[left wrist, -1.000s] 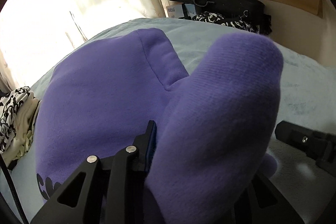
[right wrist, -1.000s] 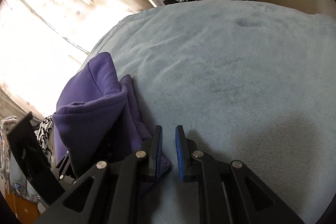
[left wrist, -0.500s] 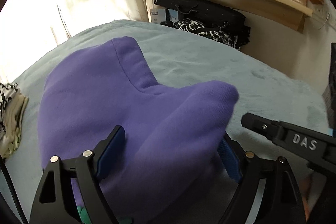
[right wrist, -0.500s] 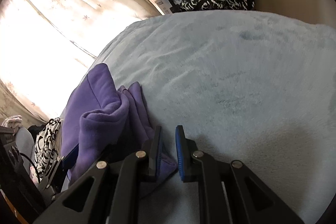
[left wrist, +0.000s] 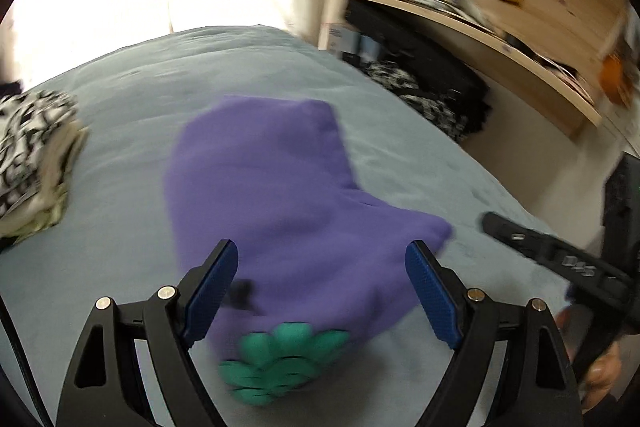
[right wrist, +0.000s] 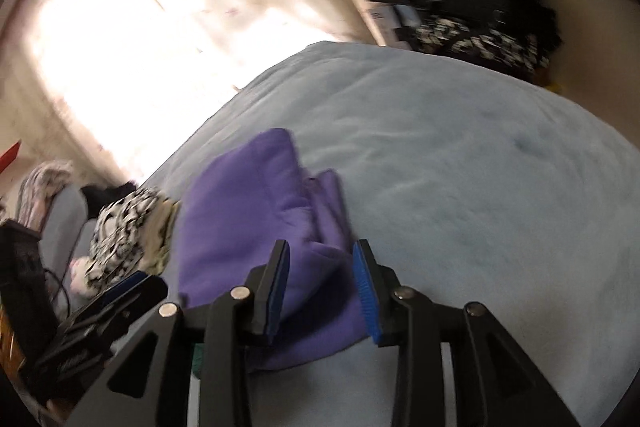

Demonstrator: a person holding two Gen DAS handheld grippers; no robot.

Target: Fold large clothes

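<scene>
Blue-padded jaws of the left gripper [left wrist: 322, 291] stand wide apart, empty; a second ago they pinched the purple sweatshirt [left wrist: 288, 203], now dropped folded on the grey bed [right wrist: 460, 167]. Right gripper [right wrist: 322, 293] has opened partway, holding nothing. Fold looks done; next, smooth or stack it.

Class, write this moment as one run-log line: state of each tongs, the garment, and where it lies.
left tongs: open, over garment | right tongs: open, astride fold edge | purple sweatshirt: folded, released | blue blanket: under it
</scene>
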